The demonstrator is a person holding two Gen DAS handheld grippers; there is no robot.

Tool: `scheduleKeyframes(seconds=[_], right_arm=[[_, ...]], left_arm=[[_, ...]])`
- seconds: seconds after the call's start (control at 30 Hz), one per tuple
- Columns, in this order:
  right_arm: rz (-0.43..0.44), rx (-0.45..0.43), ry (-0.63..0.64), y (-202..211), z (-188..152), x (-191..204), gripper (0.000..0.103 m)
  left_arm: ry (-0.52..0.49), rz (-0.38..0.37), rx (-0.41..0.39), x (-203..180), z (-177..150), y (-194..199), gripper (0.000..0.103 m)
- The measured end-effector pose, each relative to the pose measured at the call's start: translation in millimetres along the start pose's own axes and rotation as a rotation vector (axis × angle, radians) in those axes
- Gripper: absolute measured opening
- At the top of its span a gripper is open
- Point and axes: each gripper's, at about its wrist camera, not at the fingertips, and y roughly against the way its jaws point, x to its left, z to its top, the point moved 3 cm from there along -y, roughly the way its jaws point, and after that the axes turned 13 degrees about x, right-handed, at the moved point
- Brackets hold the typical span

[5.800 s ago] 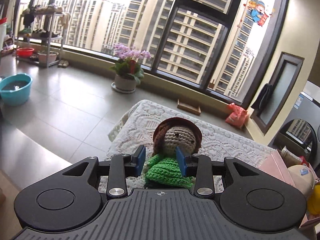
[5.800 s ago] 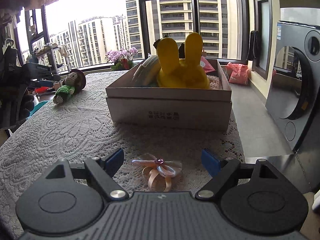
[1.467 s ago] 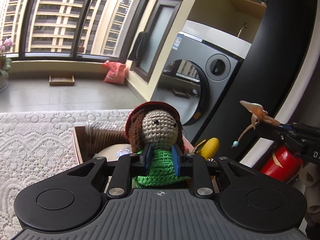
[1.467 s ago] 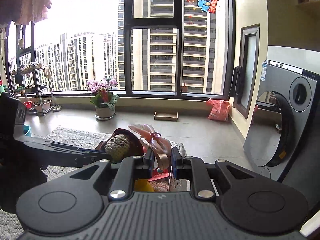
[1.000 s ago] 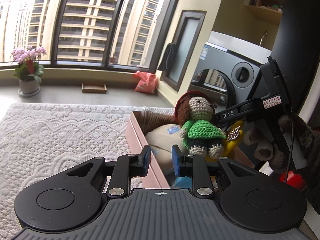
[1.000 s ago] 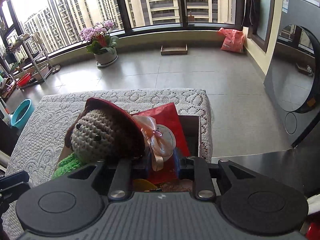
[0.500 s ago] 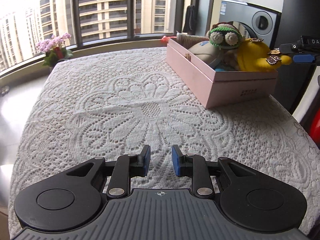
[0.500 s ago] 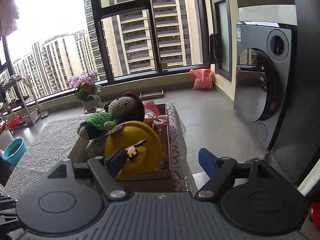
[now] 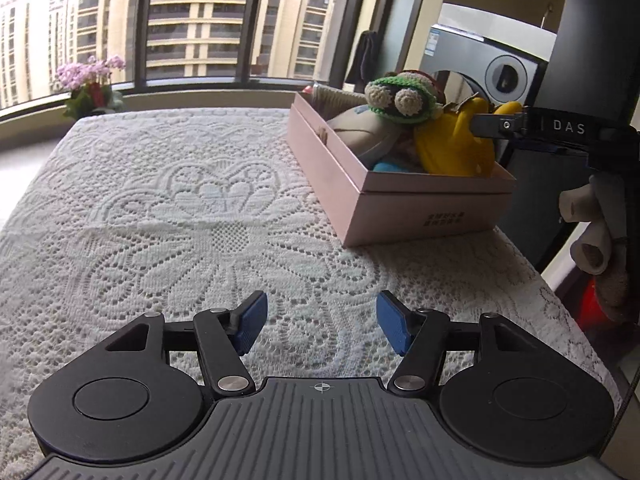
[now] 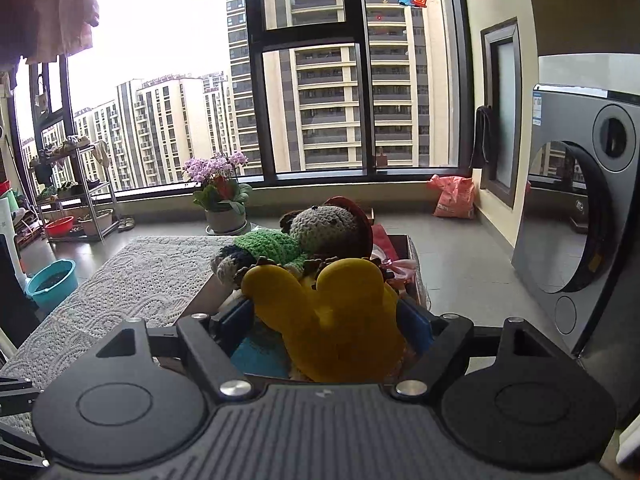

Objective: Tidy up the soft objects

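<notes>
Left gripper (image 9: 322, 322): I hold it spread over the lace tablecloth (image 9: 168, 216), empty.
Right gripper (image 10: 326, 322): I have it spread around the yellow plush (image 10: 328, 320), grip unclear.
Crochet doll (image 10: 304, 236): lying atop the pink box (image 9: 400, 200).

Left wrist view looks low across the lace tablecloth (image 9: 192, 200), box (image 9: 400, 196) well ahead. Right wrist view sits close against it, facing the window (image 10: 360, 80). Both share the box (image 10: 208, 292).

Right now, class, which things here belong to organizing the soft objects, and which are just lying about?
Job:
pink box
crochet doll
yellow plush toy
right gripper
left gripper

Lying about:
flower pot
washing machine
teal basin
</notes>
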Motion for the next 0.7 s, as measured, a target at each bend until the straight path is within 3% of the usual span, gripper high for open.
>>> scheduleKeyframes(seconds=[0.1,0.17,0.23,0.4,0.57,0.7], right_arm=[[0.019,0.044,-0.041,-31.9,18.2,-5.3,0.072],[0.054,0.112,-0.108,-55.7,17.3,-14.7,0.064],[0.093,0.148,-0.158,-67.4,10.0,-19.4,0.062],[0.017,0.111,-0.007,-62.4,-2.6,3.5,0.063],[-0.029,0.088,0.031,-41.6,-1.5,3.1,0.081],[-0.042,0.033,-0.001,-3.0,-14.6,-2.9,0.086]], left_arm=[[-0.026,-0.010,-0.065,-10.7,15.1,8.6,0.065],[-0.039,-0.029,-0.095,-15.9,28.5,12.0,0.065],[-0.039,-0.036,-0.113,-18.7,39.8,12.1,0.065],[-0.029,-0.029,-0.117,-18.3,48.9,4.2,0.065],[-0.045,-0.002,-0.067,-21.6,47.1,-5.4,0.065],[-0.115,0.064,-0.054,-24.6,37.8,1.4,0.066]])
